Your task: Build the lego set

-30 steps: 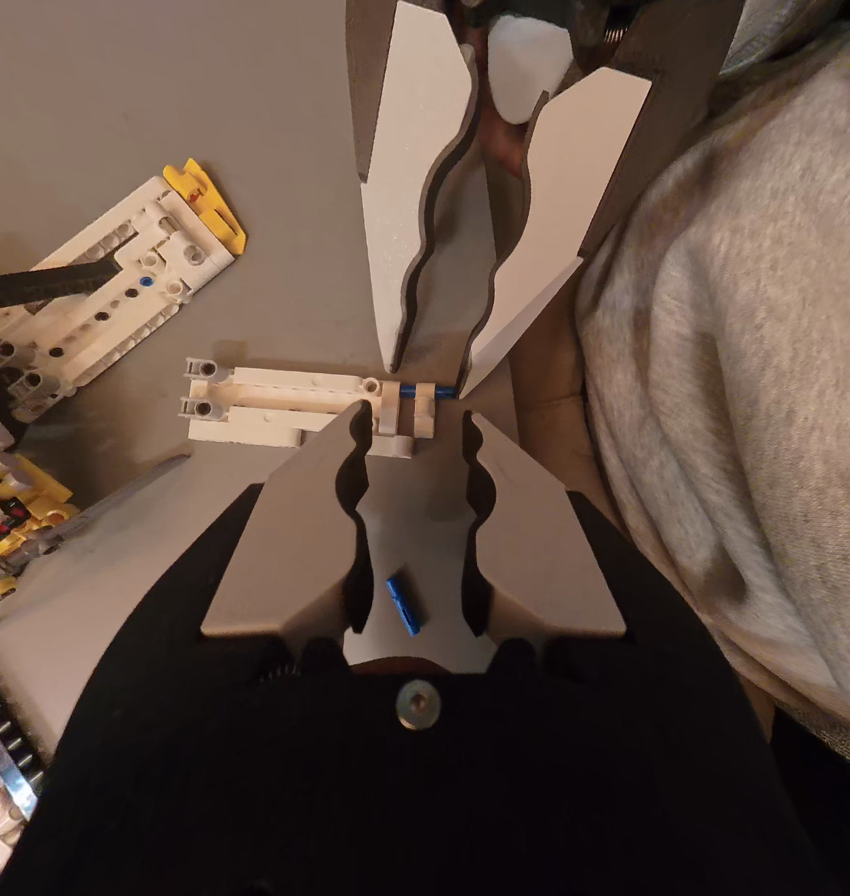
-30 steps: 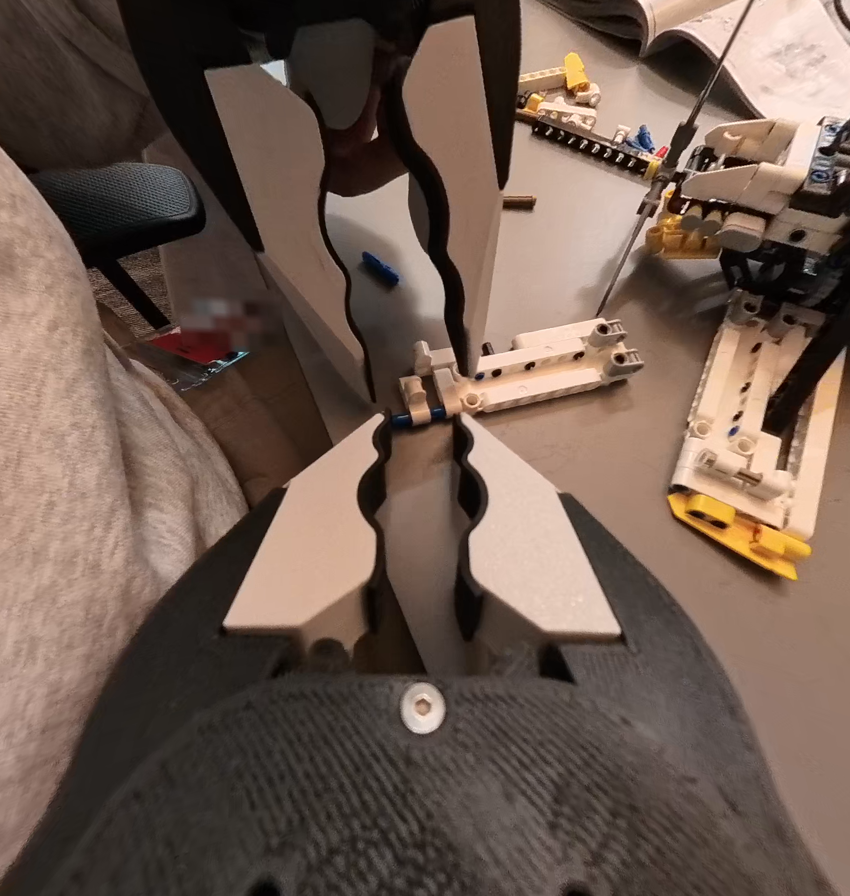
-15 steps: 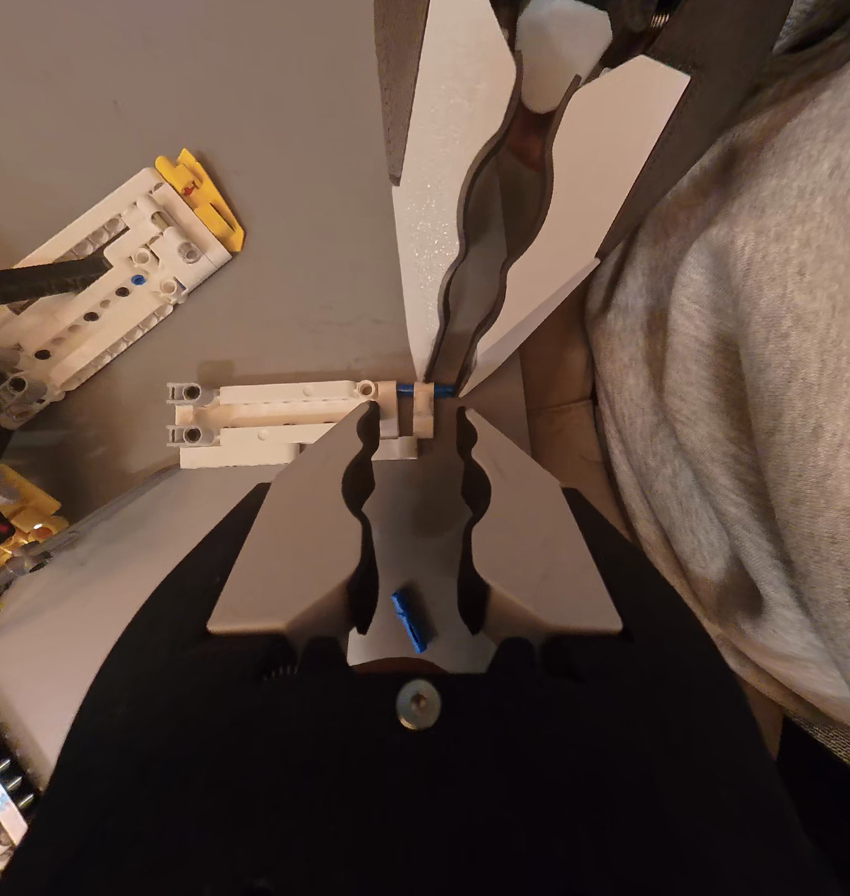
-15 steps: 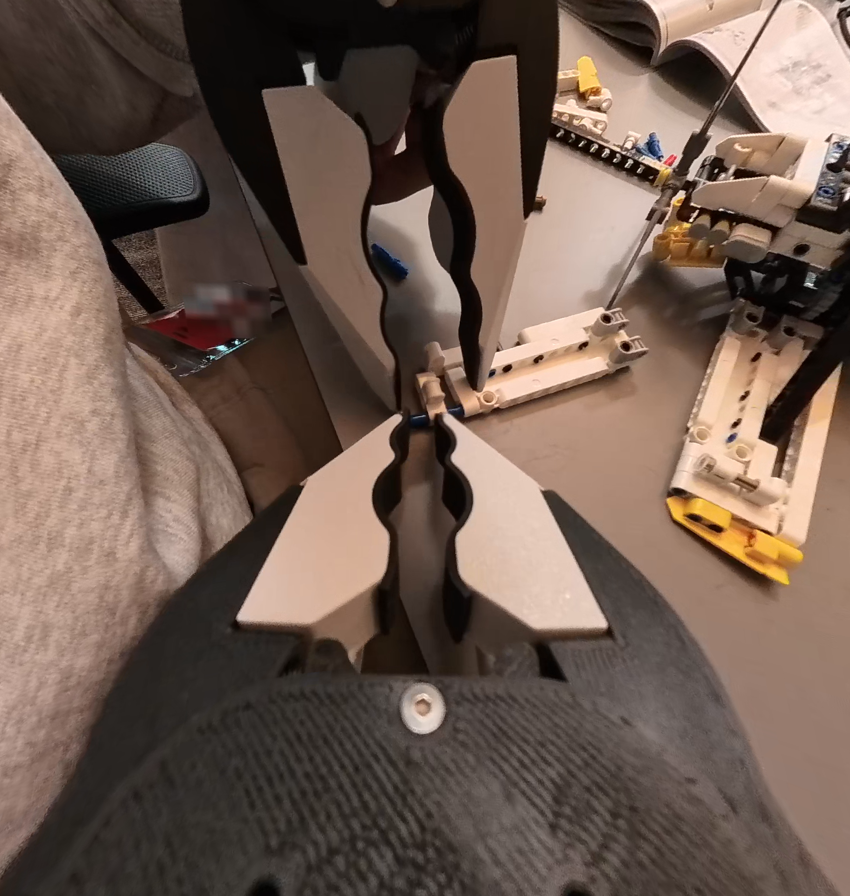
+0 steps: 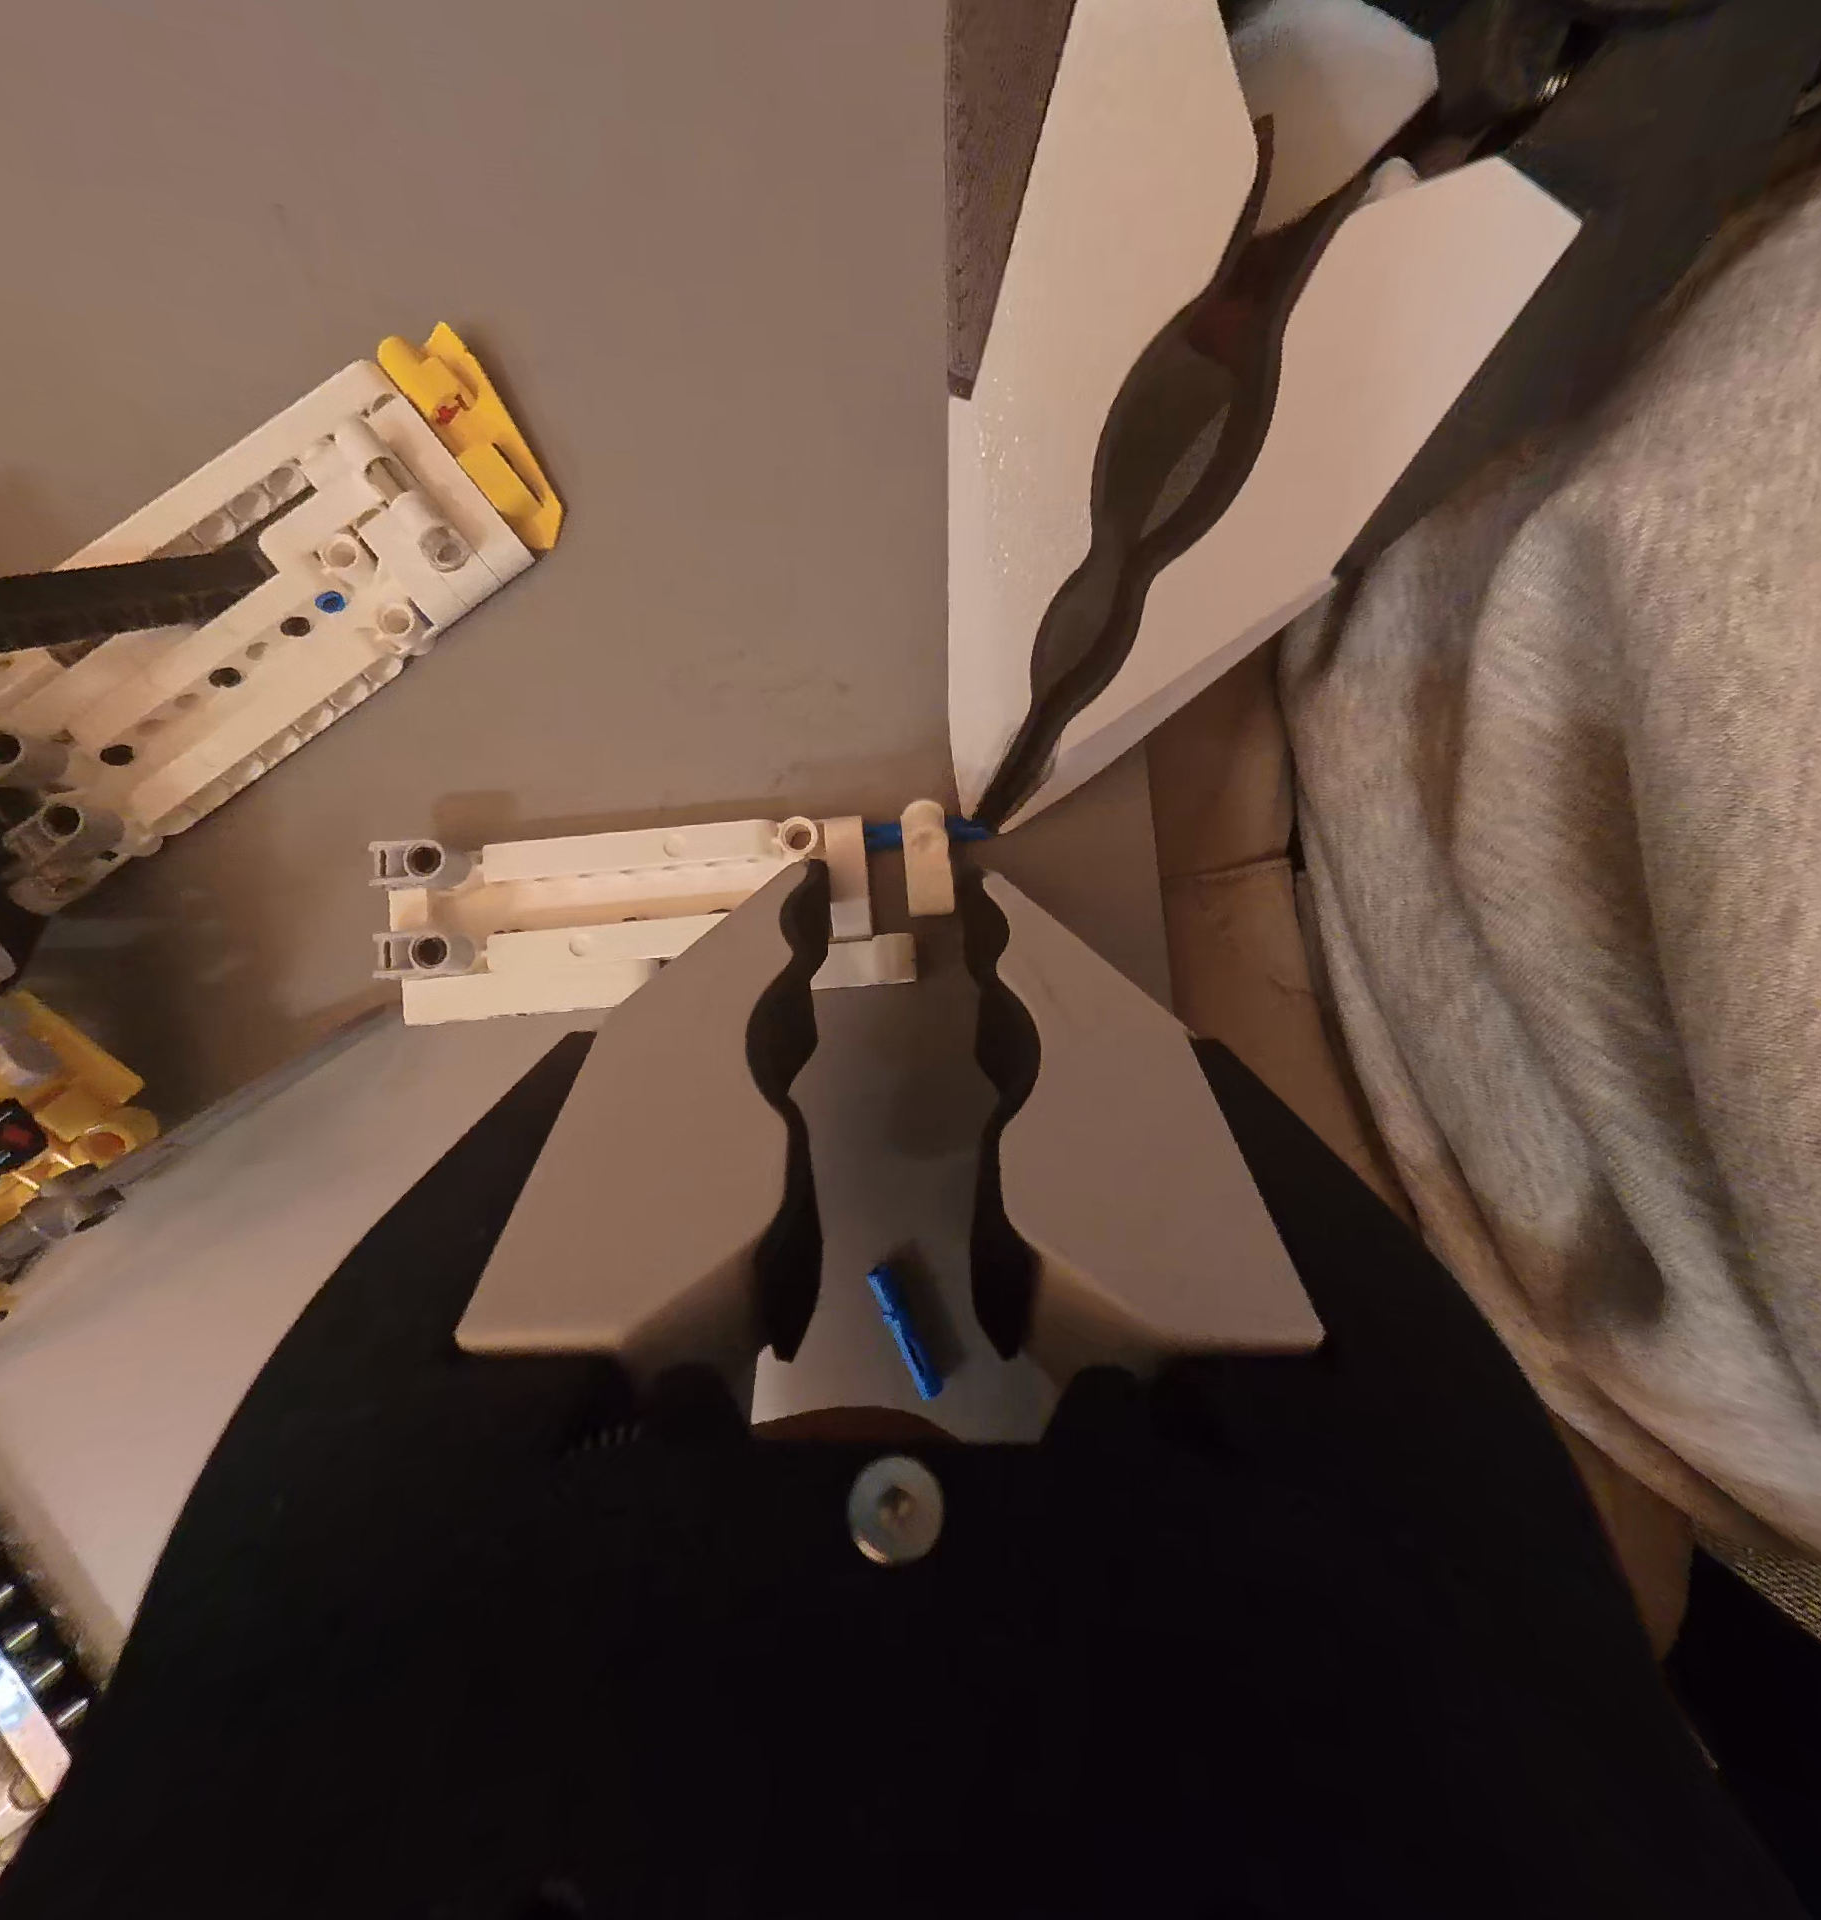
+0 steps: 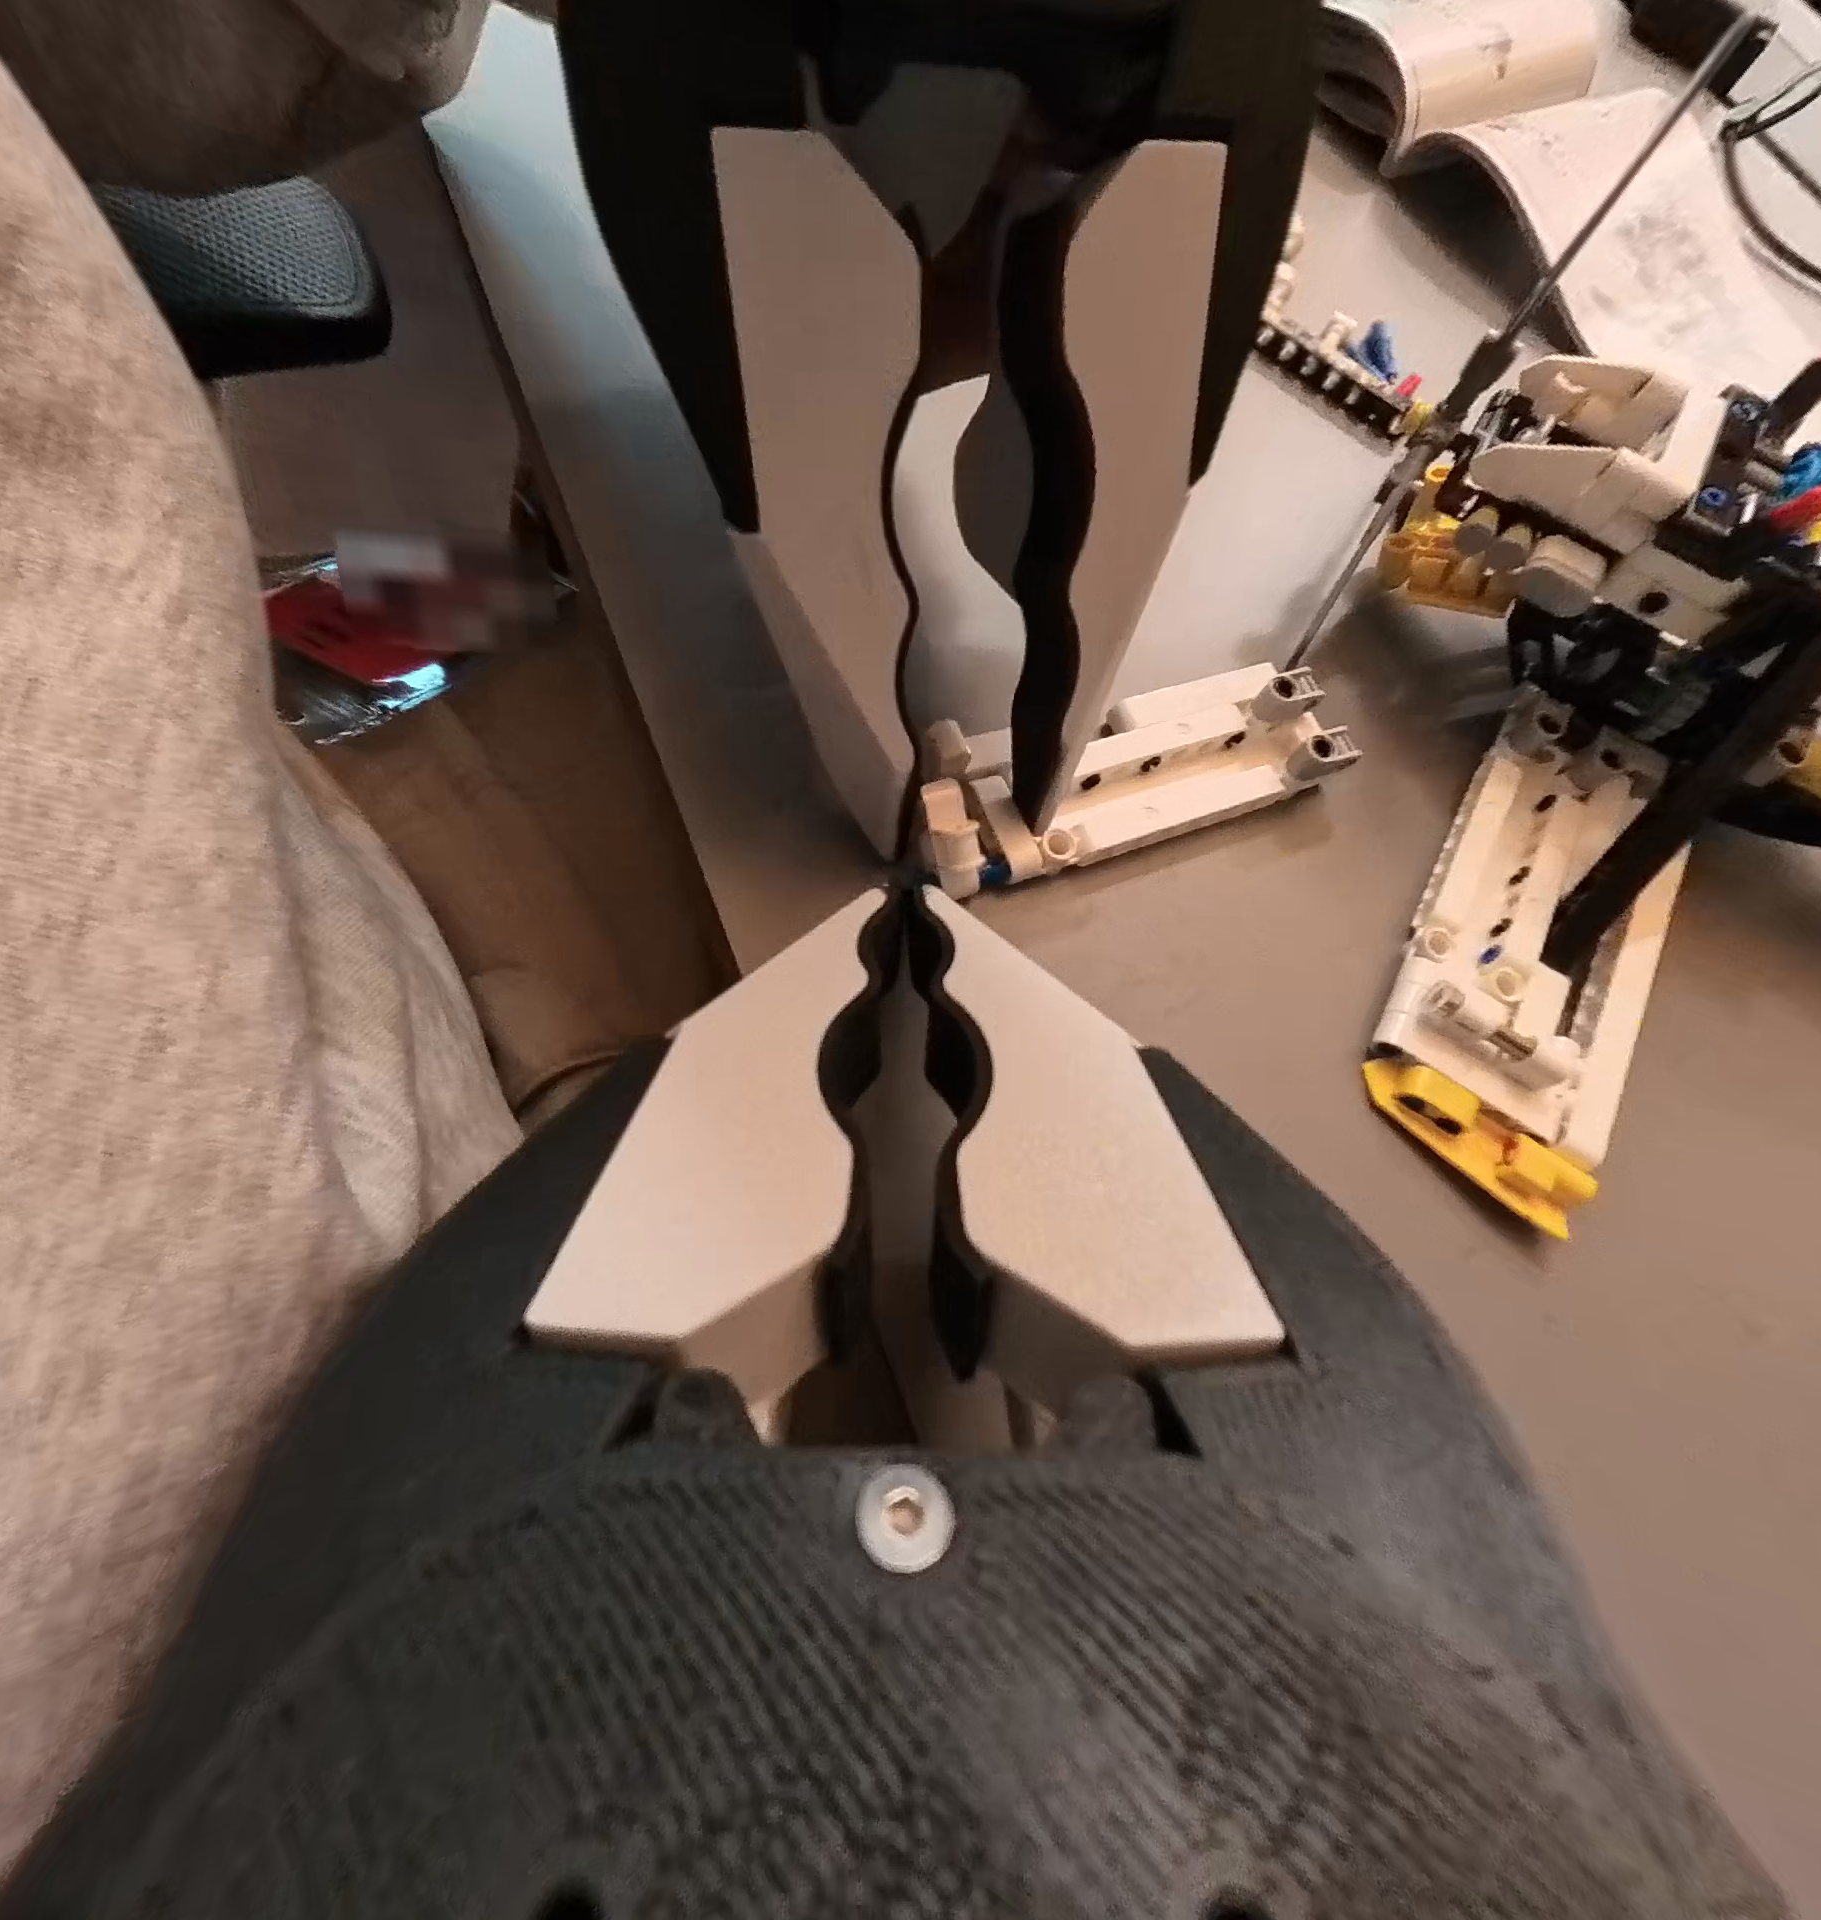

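Left gripper (image 5: 890, 883) gapes open, straddling the white beam assembly (image 5: 615, 914) at the tabletop's (image 5: 677, 416) near edge. Right gripper (image 6: 904, 902) pinches shut on its blue axle (image 5: 963, 828). Likely next: seat the axle carefully.

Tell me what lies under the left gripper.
Under the left gripper, a loose blue pin lies on the grey table. The gripper's black body hides whatever lies closer in.

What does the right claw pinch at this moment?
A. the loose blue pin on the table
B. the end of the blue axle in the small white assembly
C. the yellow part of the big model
B: the right claw closes on the blue axle end sticking out of the small white assembly.
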A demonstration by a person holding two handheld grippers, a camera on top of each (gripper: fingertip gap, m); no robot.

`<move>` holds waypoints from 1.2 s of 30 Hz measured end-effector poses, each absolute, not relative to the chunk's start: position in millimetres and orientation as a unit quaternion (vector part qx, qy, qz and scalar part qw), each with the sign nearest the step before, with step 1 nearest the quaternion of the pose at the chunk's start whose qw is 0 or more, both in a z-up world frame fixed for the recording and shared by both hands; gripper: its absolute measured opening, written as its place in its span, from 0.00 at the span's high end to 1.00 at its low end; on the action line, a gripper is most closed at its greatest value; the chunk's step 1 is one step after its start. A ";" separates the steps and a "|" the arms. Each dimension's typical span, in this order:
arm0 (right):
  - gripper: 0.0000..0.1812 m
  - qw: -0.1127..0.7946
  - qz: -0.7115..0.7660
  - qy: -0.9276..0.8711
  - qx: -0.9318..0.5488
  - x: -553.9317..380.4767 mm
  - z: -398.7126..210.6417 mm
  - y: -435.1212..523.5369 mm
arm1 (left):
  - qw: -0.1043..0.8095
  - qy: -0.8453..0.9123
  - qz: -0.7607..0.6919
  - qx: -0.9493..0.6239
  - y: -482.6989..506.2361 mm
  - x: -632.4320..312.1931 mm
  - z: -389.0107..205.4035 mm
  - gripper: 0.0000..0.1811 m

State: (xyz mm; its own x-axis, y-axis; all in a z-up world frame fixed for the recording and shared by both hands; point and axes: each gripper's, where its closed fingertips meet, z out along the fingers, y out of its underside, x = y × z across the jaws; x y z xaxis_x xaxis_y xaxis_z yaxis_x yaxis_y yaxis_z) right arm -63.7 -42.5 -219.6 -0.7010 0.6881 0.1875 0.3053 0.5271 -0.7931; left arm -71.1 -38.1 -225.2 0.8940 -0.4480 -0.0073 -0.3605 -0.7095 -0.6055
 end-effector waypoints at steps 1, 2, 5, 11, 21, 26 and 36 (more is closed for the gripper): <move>1.00 0.251 0.384 -0.838 -0.295 -63.9 -219.7 -42.9 | 0.312 0.219 -0.070 -0.922 -37.8 -71.4 -225.2 0.86; 1.00 0.252 0.383 -0.838 -0.295 -64.0 -219.7 -43.3 | 0.312 0.219 -0.070 -0.922 -37.4 -71.4 -225.1 0.87; 1.00 0.251 0.384 -0.837 -0.298 -63.6 -219.6 -43.4 | 0.314 0.216 -0.069 -0.922 -36.3 -71.8 -225.2 0.87; 1.00 0.247 0.388 -0.835 -0.301 -62.9 -218.8 -43.3 | 0.319 0.216 -0.066 -0.920 -35.7 -72.3 -225.2 0.88; 1.00 0.224 0.428 -0.810 -0.333 -64.4 -216.0 -40.4 | 0.333 0.218 -0.060 -0.916 -34.4 -73.2 -225.5 0.89; 1.00 0.217 0.431 -0.808 -0.336 -64.3 -215.0 -37.4 | 0.331 0.220 -0.059 -0.916 -34.3 -73.3 -225.6 0.88; 1.00 0.224 0.389 -0.850 -0.274 -58.5 -221.1 -39.1 | 0.328 0.231 -0.068 -0.913 -34.0 -70.2 -225.7 0.88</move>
